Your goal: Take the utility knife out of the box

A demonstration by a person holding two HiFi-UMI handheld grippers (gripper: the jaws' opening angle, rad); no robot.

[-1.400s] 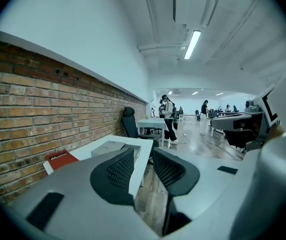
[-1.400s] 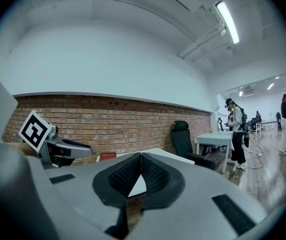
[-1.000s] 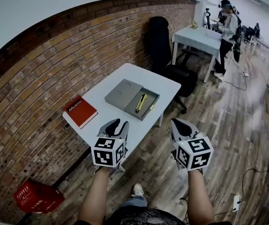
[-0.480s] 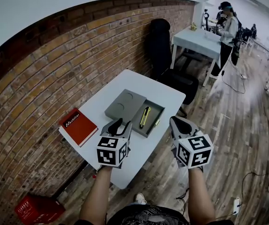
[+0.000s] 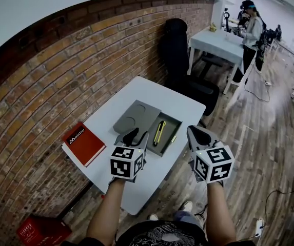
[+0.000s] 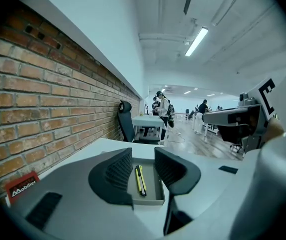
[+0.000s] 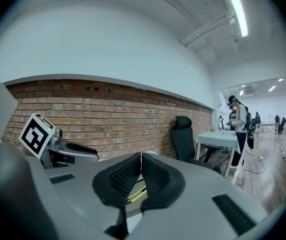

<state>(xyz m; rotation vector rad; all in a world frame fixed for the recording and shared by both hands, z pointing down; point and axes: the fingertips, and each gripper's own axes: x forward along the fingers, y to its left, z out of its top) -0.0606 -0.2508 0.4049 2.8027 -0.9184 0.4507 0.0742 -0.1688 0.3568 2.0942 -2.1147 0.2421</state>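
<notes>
Nearer the box (image 5: 171, 127) now, left gripper (image 5: 138, 135) gapes empty, right gripper (image 5: 193, 132) closed.

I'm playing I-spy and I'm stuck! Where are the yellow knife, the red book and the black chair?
utility knife (image 5: 159, 132): head view, middle of its yellow body.
red book (image 5: 83, 143): head view, middle of its cover.
black chair (image 5: 173, 47): head view, on its backrest.
</notes>
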